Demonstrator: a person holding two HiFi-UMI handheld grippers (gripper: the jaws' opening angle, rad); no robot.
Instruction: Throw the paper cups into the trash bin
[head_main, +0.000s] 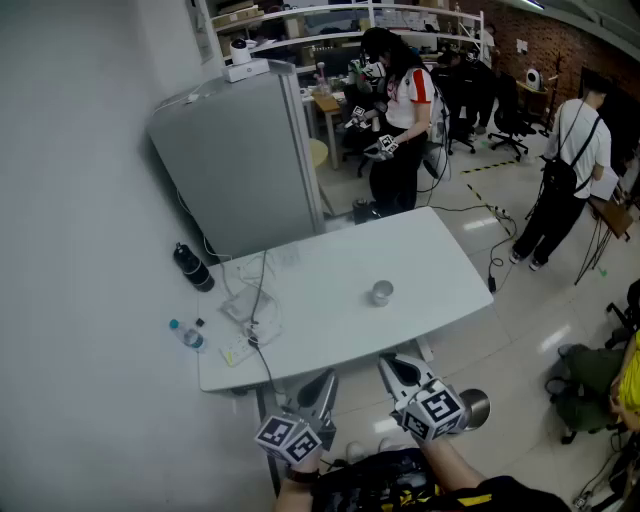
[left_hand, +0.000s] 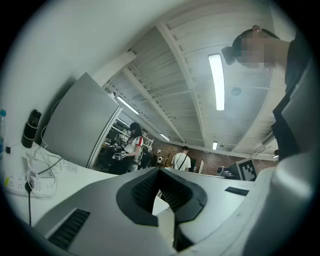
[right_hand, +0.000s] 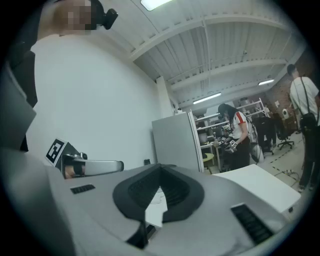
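Observation:
One small grey paper cup (head_main: 381, 292) stands upright near the middle of the white table (head_main: 440, 260). Both grippers hover at the table's near edge, well short of the cup. My left gripper (head_main: 326, 378) has its jaws together with nothing between them, and so does my right gripper (head_main: 387, 362). In the left gripper view the jaws (left_hand: 161, 172) meet at the tips; the right gripper view shows its jaws (right_hand: 160, 170) closed the same way. The cup is hidden in both gripper views. A round silver bin (head_main: 473, 408) sits on the floor below the right gripper.
A black bottle (head_main: 193, 268), a small water bottle (head_main: 186, 335) and a power strip with cables (head_main: 250, 312) lie at the table's left end. A grey cabinet (head_main: 240, 165) stands behind it. A person holding grippers (head_main: 400, 120) and another person (head_main: 570, 175) stand beyond.

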